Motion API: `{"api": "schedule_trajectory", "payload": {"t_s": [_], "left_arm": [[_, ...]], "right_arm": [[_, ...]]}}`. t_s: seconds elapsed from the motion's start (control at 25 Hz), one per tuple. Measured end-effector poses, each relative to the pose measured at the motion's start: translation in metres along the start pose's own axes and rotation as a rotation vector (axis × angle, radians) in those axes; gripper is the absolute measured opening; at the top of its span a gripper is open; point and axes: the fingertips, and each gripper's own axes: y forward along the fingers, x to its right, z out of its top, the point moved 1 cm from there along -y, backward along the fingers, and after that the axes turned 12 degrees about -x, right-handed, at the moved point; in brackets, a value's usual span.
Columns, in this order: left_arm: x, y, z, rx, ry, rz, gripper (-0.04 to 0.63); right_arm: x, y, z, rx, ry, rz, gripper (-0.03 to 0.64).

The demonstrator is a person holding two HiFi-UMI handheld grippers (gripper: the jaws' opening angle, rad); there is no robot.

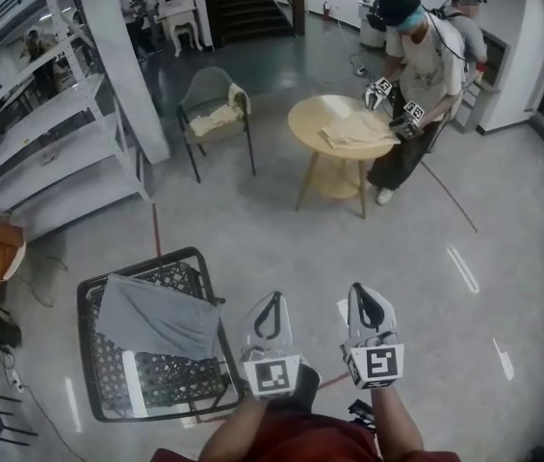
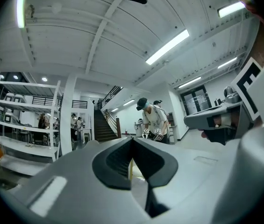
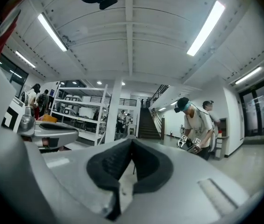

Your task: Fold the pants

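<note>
We hold the left gripper (image 1: pixel 272 301) and the right gripper (image 1: pixel 363 295) side by side, low in the head view, pointing out over the grey floor (image 1: pixel 281 229); both pairs of jaws are pressed together with nothing between them; the grey pants (image 1: pixel 156 318) lie spread on the black mesh table (image 1: pixel 170 381), to the left of the left gripper and apart from both; farther off, another person (image 1: pixel 418 61) bends over a round wooden table (image 1: pixel 315 114) with a beige cloth (image 1: pixel 358 131) on it.

Grey pants (image 1: pixel 156 318) lie on a black mesh table (image 1: pixel 108 372).
</note>
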Motion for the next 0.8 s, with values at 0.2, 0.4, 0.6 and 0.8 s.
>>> {"api": "schedule_trajectory", "payload": {"t_s": [0.2, 0.4, 0.6, 0.8], "left_arm": [[-0.035, 0.037, -0.005, -0.035, 0.0, 0.12, 0.005], [-0.076, 0.069, -0.004, -0.063, 0.004, 0.259, 0.005], [-0.121, 0.088, 0.001, -0.053, -0.012, 0.405, 0.005], [-0.149, 0.086, 0.009, -0.087, 0.03, 0.55, 0.005]], "right_arm": [[-0.007, 0.074, 0.014, 0.013, -0.039, 0.138, 0.002], [-0.027, 0.144, 0.042, 0.05, -0.063, 0.301, 0.002], [-0.051, 0.203, 0.062, 0.076, -0.088, 0.435, 0.002], [-0.077, 0.235, 0.08, 0.109, -0.109, 0.576, 0.002]]}}
